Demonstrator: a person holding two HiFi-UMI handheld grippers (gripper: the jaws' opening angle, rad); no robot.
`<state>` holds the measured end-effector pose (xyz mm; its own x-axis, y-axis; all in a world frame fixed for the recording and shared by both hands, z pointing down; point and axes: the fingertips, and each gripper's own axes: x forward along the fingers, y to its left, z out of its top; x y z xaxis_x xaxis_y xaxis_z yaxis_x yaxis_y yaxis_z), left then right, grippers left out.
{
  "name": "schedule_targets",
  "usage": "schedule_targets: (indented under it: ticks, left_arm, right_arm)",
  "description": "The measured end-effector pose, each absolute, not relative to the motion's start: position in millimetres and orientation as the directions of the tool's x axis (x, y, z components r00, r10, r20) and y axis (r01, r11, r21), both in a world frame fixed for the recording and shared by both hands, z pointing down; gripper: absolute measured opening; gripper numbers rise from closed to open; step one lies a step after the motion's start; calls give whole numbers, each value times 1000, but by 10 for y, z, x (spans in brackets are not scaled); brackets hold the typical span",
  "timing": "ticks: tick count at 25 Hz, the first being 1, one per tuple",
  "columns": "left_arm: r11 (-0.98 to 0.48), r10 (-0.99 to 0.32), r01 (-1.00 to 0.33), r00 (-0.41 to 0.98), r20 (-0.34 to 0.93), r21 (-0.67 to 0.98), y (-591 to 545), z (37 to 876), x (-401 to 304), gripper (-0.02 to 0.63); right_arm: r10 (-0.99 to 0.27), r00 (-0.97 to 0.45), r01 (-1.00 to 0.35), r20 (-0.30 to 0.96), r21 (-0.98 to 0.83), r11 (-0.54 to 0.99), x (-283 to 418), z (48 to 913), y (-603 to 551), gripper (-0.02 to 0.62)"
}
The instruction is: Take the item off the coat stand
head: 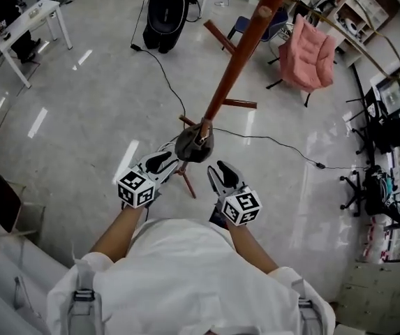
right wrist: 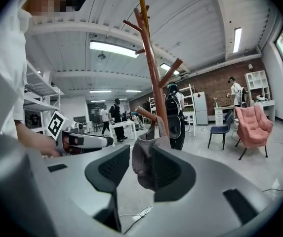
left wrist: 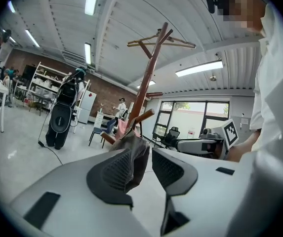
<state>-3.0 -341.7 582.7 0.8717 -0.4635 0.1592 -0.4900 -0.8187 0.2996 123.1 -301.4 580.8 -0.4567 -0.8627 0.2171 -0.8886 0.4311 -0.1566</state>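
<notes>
Closest in, the left claw [head: 166,160] and right claw [head: 222,172] both stand wide open, gripping nothing, each with a side of the grey fabric item [head: 194,145] loose between its pads [left wrist: 117,169]. That item hangs on a low peg [right wrist: 145,113] of the coat stand [head: 238,54]; pulled sideways instead of lifted, it could snag there and rock the stand on the floor [head: 102,103].

The wooden coat stand [head: 236,58] rises from the glossy grey floor [head: 102,96], a dark grey item [head: 194,144] hanging from a low peg [head: 186,121]. Also on the floor: a black golf bag [head: 166,12] far behind, a pink armchair [head: 306,54] far right, and a black cable [head: 269,139].
</notes>
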Motion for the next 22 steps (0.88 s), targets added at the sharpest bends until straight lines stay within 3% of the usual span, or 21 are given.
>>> schedule_targets:
  ticks: [7, 22]
  left_arm:
    - [-803, -491, -530, 847, 202, 272, -3461, 5846, 153, 143]
    - [-801, -483, -563, 808, 336, 203, -3665, 6157, 403, 153]
  right_arm:
    - [-814, -517, -856, 265, -144, 497, 1232, 5848, -3224, 141]
    - [-778, -505, -856, 373, -105, 505, 1211, 6210, -3530, 150]
